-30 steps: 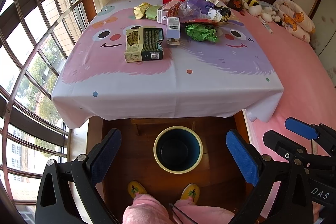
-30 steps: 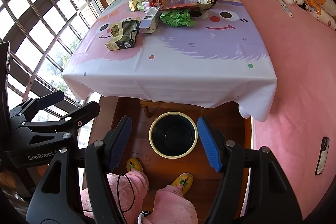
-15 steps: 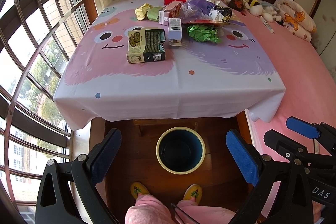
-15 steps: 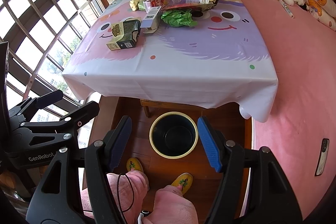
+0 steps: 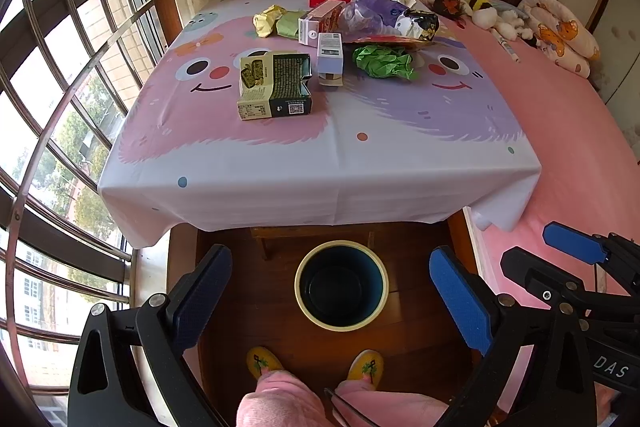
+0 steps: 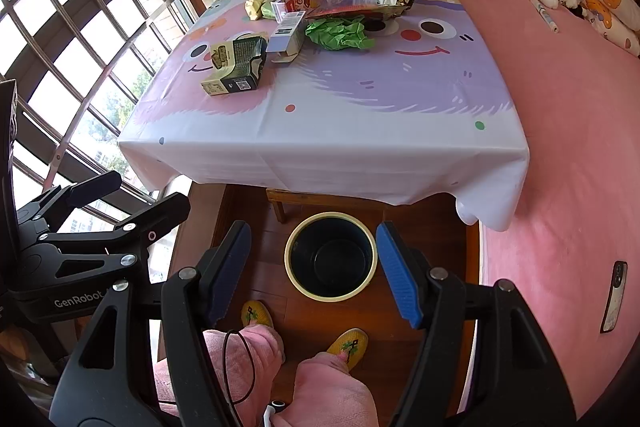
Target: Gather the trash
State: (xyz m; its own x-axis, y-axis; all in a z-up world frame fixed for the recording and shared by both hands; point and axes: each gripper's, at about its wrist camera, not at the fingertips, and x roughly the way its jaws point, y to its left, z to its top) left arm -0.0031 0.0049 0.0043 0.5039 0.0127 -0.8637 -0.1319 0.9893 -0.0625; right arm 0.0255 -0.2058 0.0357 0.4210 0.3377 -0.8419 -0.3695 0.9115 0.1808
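Left wrist: left gripper spread, nothing held; trash piled far back on the table, bin on floor below. A long reach could knock loose wrappers off.

Right wrist: right gripper spread, empty, over bin. Light bags may slip or miss when dropped.

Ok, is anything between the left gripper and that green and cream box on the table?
Nothing visible. The left gripper hangs open over the bin, and the box has bare cloth in front.
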